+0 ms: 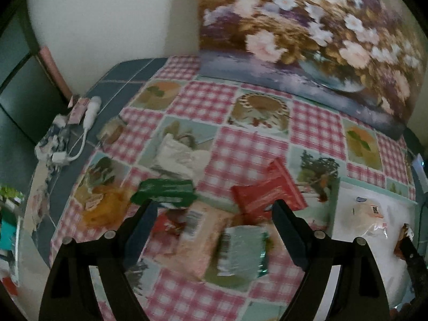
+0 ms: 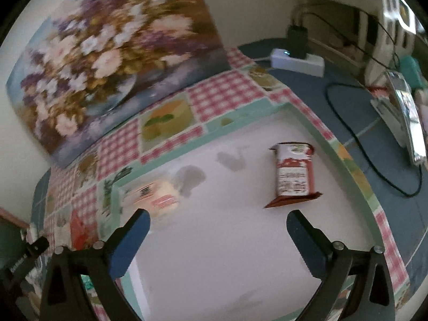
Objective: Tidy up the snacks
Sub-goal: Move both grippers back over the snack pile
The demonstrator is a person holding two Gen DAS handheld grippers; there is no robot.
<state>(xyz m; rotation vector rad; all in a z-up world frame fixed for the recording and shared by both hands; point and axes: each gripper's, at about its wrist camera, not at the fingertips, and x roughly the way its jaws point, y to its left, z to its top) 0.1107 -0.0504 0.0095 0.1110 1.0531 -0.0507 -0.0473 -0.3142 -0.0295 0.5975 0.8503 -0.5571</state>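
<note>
Two pairs of jaws, both spread wide and empty. Left gripper (image 1: 214, 211) poised over a loose heap of unsorted snacks on the pink-checked, picture-printed oilcloth covering the worktop (image 1: 206, 101): a pale peach plastic packet with a barcode (image 1: 203, 238) and a mint-green foil packet (image 1: 242, 250) lying directly between and just ahead of the jaws, a dark green wrapper (image 1: 165, 191) touching the tip of the left-hand finger, two red wrappers (image 1: 267, 195) near the tip of the right-hand one. Long axes of the peach and mint packets running roughly along the line of the fingers, so a straight descent likely closing across their narrow width. Right gripper (image 2: 218, 220) hovering above a white flat tray with a mint-green border (image 2: 345, 171), where a red-and-white upright-printed snack sachet (image 2: 294, 175) lies just ahead of the right-hand finger, long axis also pointing away from the camera, and a cream-coloured clear-wrapped pack (image 2: 157, 196) lies blurred near the left-hand finger. Heap clearly nearer the left jaws; tray nearer the right. Judged from this: sorting partly done, next pick probably from the heap, with neighbouring wrappers at risk of being dragged along.
</note>
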